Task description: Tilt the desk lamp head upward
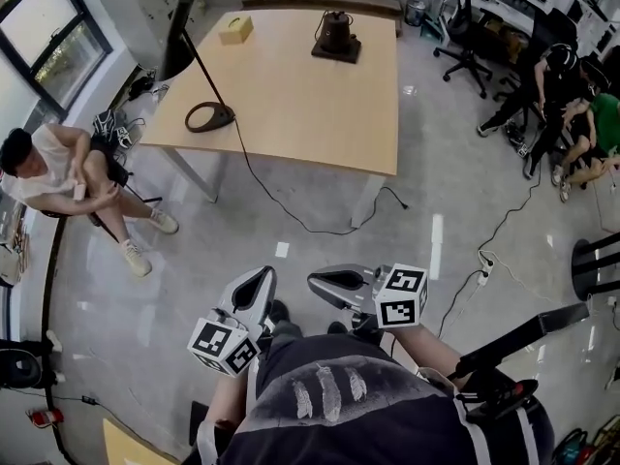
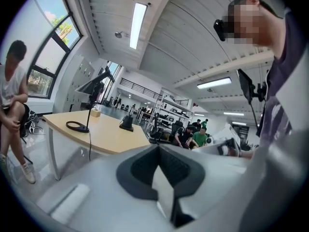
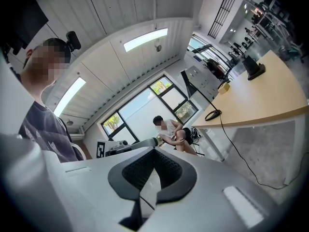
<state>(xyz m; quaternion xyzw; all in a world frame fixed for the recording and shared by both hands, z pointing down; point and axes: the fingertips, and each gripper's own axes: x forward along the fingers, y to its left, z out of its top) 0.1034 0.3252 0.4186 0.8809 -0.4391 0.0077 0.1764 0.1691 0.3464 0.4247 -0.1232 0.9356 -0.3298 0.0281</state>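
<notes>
Well, the left tool [image 1: 260,277] and the right tool [image 1: 322,281] are both hovering near the person's body, each clenched shut on nothing. Meanwhile the desk lamp [image 1: 178,41] is standing at the left edge of the bench [image 1: 291,95], well apart from both.

Head view looks steeply down from far off; both gripper views face up-fwd, all sharing worktop [image 1: 291,95] w/ lamp [image 1: 177,39].

A light wooden table [image 1: 310,114] stands well ahead of the left gripper [image 1: 260,281] and right gripper [image 1: 320,281]. On it, the desk lamp's ring base [image 1: 225,117] sits nearest, ahead-left. A tan box [image 1: 235,29] lies beyond it, and a dark pot [image 1: 336,35] stands farther right.
</notes>
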